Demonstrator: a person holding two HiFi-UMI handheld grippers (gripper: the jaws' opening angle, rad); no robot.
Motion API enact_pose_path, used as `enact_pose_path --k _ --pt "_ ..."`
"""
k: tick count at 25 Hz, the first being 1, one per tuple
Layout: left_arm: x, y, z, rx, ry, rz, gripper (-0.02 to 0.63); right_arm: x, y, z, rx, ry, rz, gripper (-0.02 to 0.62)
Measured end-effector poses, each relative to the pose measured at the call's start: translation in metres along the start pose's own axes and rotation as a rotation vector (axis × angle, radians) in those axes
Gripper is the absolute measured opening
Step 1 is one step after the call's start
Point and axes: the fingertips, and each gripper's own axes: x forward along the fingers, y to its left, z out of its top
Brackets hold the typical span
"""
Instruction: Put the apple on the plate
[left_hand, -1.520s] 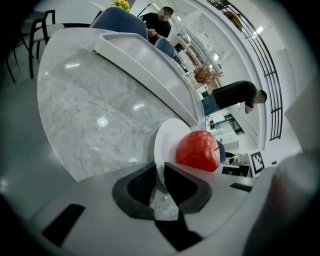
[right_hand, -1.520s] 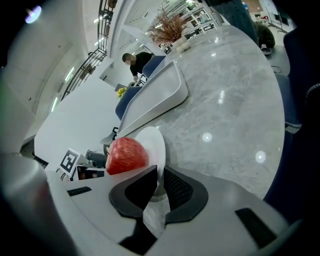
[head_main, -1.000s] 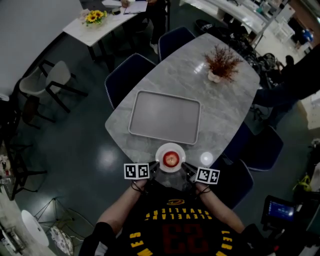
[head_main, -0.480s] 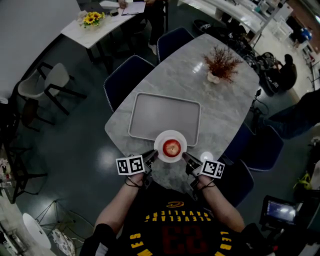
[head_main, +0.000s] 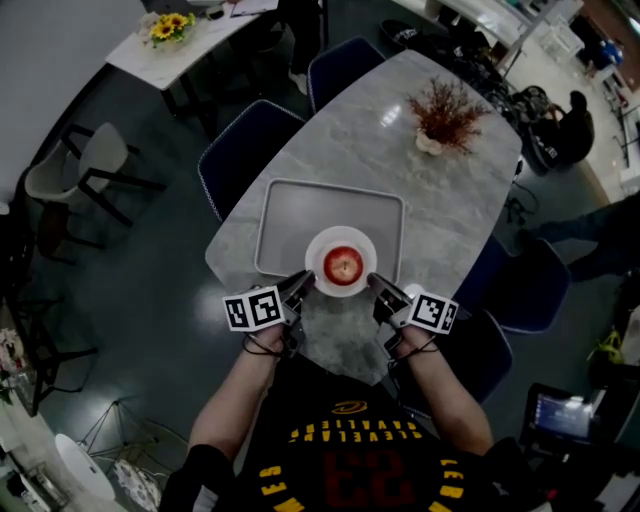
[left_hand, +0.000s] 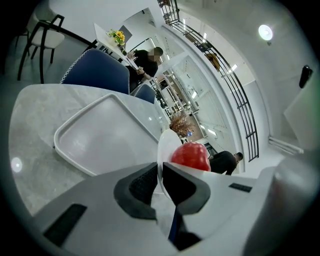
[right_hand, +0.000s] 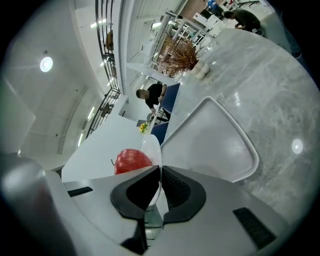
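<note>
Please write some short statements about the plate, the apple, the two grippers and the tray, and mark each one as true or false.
1. The apple lies on the plate. True.
2. The left gripper and the right gripper each grip the plate's rim. True.
3. The apple is between the right gripper's jaws. False: only the plate's rim is between them.
4. The vase stands on the tray. False: it stands on the table, beyond the tray.
5. The apple is green. False: it is red.
</note>
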Motion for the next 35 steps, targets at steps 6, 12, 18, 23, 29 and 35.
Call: enact_pose_path --k 6,12,18,23,29,35 --pt "0.018 0.013 0.029 -0.014 0.008 0.003 0.034 0.03 -0.001 0.024 -0.04 -0.018 0.012 0.029" --pt "0.04 0.033 0.047 -0.041 0.039 0.011 0.032 0.056 -0.016 0.036 -0.01 -0.024 -0.014 0.029" --pt "0.065 0.055 0.058 -0.062 0.083 0.028 0.032 0.075 -0.038 0.046 0.035 -0.024 -0.066 0.029" --pt "0.08 0.076 0.063 -0.062 0.118 0.053 0.032 0.092 -0.056 0.048 0.041 -0.016 -0.09 0.029" --pt "0.091 0.096 0.061 -0.085 0.167 0.082 0.032 0.104 -0.073 0.044 0.05 0.0 -0.136 0.029" --pt "0.094 0.102 0.054 -0.093 0.197 0.104 0.032 0.103 -0.083 0.038 0.078 0.009 -0.167 0.029"
